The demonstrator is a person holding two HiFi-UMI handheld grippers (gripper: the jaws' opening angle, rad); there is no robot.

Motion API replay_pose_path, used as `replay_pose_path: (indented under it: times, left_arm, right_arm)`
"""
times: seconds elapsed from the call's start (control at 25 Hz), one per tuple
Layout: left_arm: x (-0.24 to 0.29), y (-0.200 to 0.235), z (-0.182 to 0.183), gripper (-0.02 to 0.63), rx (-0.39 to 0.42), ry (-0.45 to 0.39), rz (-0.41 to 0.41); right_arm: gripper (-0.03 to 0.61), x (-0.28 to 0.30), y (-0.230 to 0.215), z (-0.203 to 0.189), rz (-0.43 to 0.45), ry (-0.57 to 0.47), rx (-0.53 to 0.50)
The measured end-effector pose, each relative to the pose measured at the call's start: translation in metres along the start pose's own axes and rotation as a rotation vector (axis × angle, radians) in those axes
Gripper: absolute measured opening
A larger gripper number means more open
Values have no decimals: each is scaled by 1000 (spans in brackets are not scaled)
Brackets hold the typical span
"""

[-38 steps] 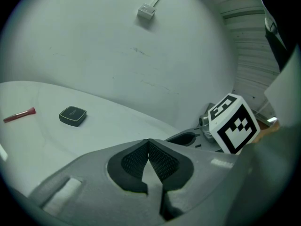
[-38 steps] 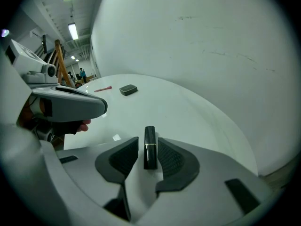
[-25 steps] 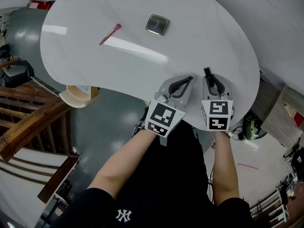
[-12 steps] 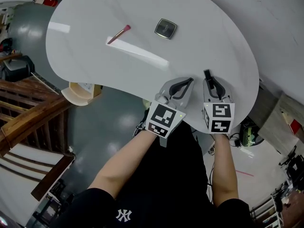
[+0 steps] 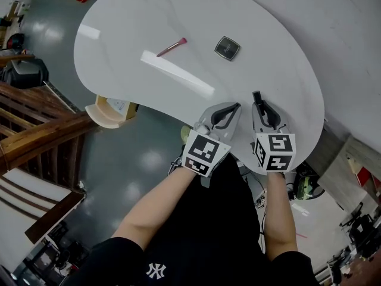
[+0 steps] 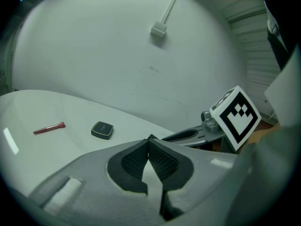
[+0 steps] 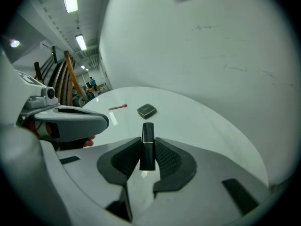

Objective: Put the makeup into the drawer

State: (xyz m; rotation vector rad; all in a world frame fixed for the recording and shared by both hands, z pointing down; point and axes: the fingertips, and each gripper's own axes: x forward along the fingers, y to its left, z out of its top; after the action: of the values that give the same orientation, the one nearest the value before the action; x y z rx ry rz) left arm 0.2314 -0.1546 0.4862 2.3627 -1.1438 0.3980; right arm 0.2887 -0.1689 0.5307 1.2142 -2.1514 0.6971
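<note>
Right gripper [image 7: 147,155]: pads pinching a black lipstick [image 7: 147,135] with a thin gold band; long axis in line with the jaws, lower end seated between the pads, upper end projecting past the fingertips, away from the person and toward the far side of the table [image 5: 149,16].
Left gripper [image 6: 148,149]: just beside the right one, over the near edge of the table; pad tips pressed together, nothing between them.
Further out on the white tabletop: a dark square compact [image 5: 227,47], lying flat and closed; near it, well apart from both grippers, a slim pink stick [image 5: 172,46], also flat, long axis running diagonally in the head view, broader pink end toward the compact.
At the table's left edge in the head view, below the top: a beige drawer [image 5: 110,109], pulled out; contents too small to tell.
</note>
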Motion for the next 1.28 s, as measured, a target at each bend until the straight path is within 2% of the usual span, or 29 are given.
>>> replay_pose_path:
  times: [0.32,0.8,1.28]
  left_arm:
    - [-36,21,18,11,-15,-55,70]
    - [-84,46,33,11,-45,-125,182]
    - [-149,92,43,10,-97,-206,357]
  right_arm:
    - [104,-3,43,39,76,-63,-45]
    - [104,-7,94,74,180,-118,-99]
    - [104,5,174,112,338,-147,-218]
